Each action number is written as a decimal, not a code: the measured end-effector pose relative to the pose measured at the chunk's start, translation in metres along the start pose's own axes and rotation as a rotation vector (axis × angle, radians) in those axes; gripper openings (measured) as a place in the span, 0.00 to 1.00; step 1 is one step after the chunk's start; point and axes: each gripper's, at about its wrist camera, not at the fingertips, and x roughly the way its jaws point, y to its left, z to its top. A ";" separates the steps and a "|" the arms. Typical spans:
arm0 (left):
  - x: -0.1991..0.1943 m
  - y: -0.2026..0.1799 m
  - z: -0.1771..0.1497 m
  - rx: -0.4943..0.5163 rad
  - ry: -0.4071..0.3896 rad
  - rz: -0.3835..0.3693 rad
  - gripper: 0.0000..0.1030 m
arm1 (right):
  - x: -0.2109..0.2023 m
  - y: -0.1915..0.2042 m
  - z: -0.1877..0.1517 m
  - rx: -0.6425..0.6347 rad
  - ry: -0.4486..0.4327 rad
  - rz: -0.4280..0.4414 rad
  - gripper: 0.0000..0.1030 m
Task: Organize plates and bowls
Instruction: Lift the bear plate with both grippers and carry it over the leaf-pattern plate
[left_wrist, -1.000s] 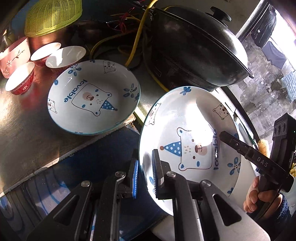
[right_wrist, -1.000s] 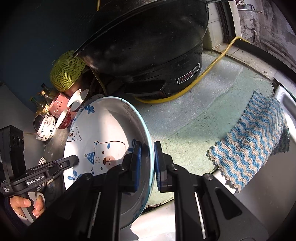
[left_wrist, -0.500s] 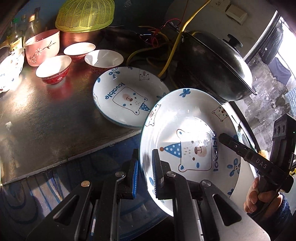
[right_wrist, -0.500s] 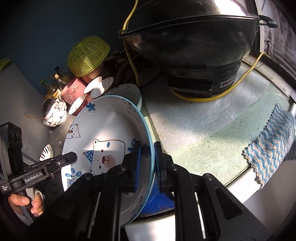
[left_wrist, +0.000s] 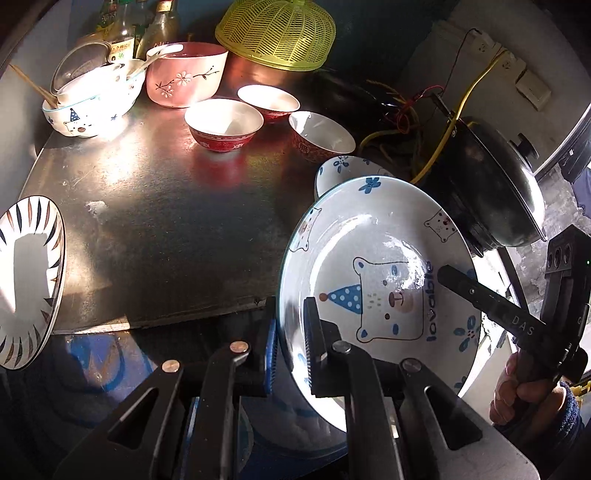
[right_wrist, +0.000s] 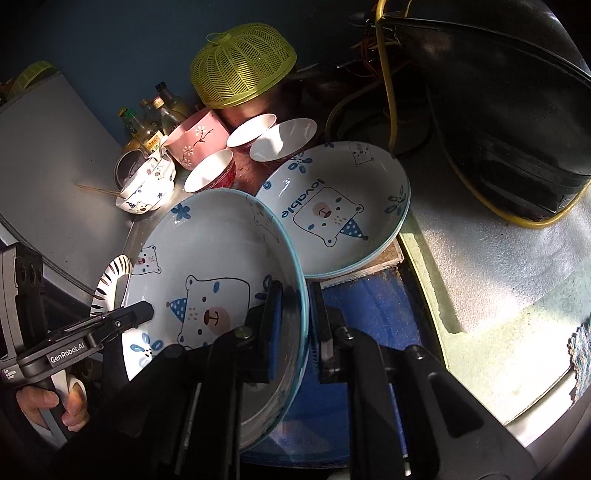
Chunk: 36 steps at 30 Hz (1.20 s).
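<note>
Both tongs are clamped on one bear plate (left_wrist: 380, 280): the left tongs (left_wrist: 290, 354) pinch its near rim, the right tongs (right_wrist: 295, 325) the opposite rim, and the plate hangs tilted in the air off the edge of the counter (left_wrist: 166, 236), near a matching plate (right_wrist: 332, 214) that lies flat at the counter's corner.

The likeliest trouble is a slip. The glaze is smooth and glossy, the rim thin and curved, and each pad bites only a narrow strip of it; if the two hands drift apart or twist unevenly, the plate could pivot out and drop. Setting it down tilted could knock rim against rim on the flat plate and chip either. A wide swing could also clip the red bowls (left_wrist: 223, 125) behind, or the striped plate (left_wrist: 29, 280) at the counter's left edge.

The plates are shallow, round ceramic with a pale blue edge. The counter is dark, scuffed and shiny.
</note>
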 end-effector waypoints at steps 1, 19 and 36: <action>-0.003 0.008 0.000 -0.016 -0.004 0.010 0.11 | 0.005 0.006 0.002 -0.012 0.010 0.010 0.14; -0.043 0.110 -0.008 -0.233 -0.071 0.140 0.11 | 0.074 0.101 0.018 -0.195 0.132 0.145 0.14; -0.077 0.203 -0.019 -0.425 -0.127 0.243 0.11 | 0.137 0.197 0.027 -0.353 0.227 0.252 0.14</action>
